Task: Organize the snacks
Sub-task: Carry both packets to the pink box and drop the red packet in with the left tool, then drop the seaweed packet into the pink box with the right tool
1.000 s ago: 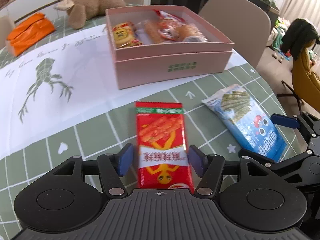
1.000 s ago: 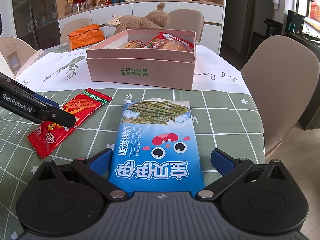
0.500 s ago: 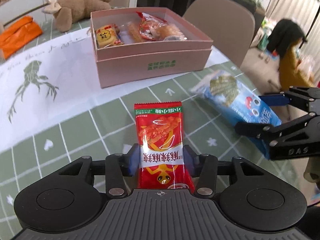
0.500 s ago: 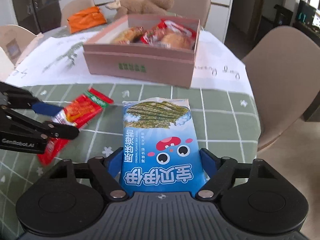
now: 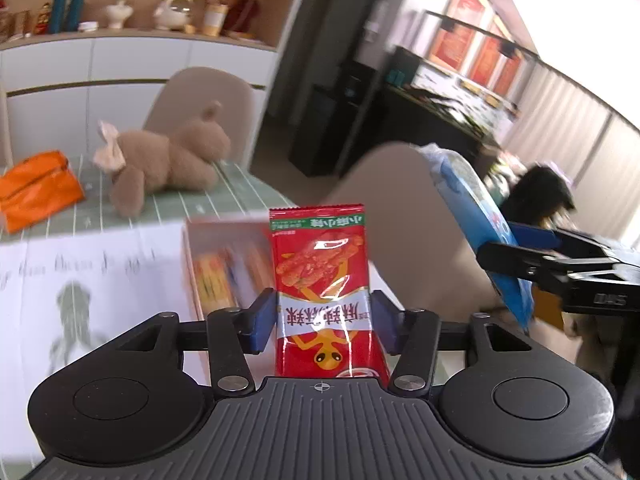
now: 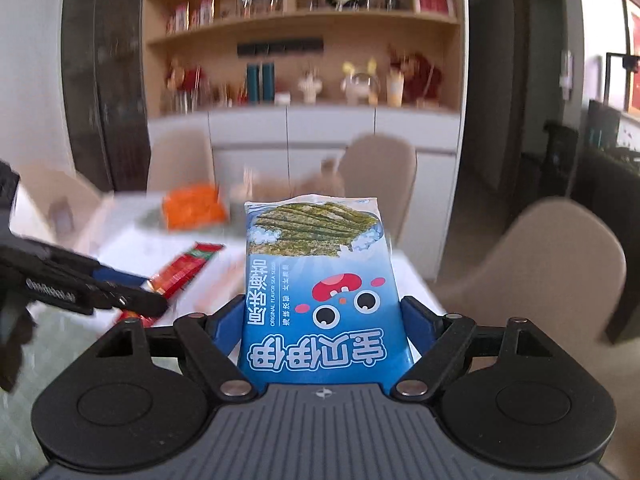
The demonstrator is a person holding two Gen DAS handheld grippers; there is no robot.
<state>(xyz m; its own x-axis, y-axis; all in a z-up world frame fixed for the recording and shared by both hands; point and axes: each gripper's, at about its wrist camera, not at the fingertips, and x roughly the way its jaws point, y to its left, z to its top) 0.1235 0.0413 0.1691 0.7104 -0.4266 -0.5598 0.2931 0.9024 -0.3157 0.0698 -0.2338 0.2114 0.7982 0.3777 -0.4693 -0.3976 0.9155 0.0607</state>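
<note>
Left wrist | pink box (image 5: 208,264) blurred (contents unreadable), red packet (image 5: 324,288) covers part

Ahead of my left gripper (image 5: 324,322): red packet (image 5: 324,280) clamped upright, masking the pink box (image 5: 218,268) opening.
My right flank: right gripper (image 5: 520,248) with blue packet (image 5: 476,216), close.
Beyond box: plush bear (image 5: 168,160), chair (image 5: 204,96).
Far left: orange pouch (image 5: 36,190).
</note>
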